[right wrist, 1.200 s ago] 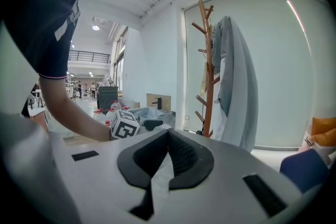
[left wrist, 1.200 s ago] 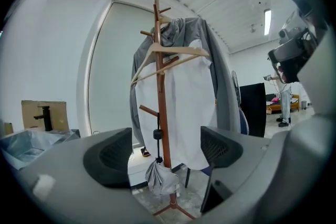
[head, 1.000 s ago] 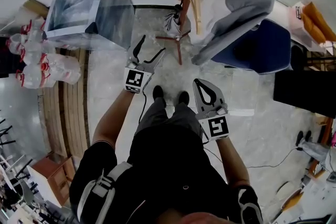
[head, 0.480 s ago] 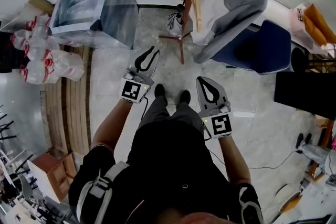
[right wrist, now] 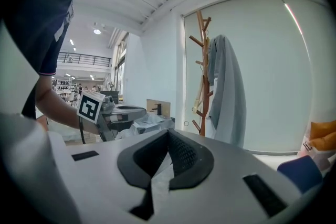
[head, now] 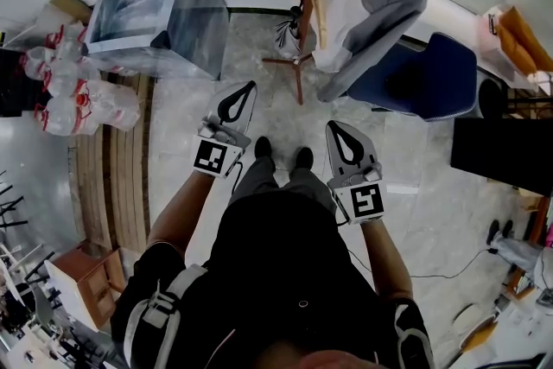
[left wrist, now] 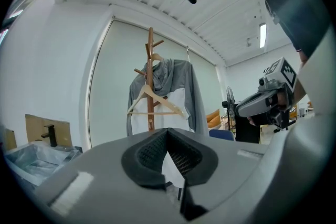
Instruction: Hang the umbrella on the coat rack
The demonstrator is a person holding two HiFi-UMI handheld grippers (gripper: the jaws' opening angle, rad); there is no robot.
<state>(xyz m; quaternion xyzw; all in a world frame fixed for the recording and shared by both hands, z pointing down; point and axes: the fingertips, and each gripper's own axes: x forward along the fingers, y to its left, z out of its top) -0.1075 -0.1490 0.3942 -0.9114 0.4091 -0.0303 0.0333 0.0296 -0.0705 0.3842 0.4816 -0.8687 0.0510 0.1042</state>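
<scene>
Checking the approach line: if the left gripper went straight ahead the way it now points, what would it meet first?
Probably the grey jacket hanging on the coat rack, though depth is unclear. The left gripper, its jaws just closed with nothing between them, shows only open air before it.

**Umbrella tucked in low by the rack's pole**

There's the coat rack point(head: 298, 75), a reddish-brown wooden pole standing upright, short pegs angling up from it and its feet spread in a cross at the bottom. And right beside the pole, low down, just above those feet, sits the umbrella point(head: 283, 36): small, folded, dark with pale streaks. From overhead it's hard against the pole, but which peg carries it can't be made out.
</scene>
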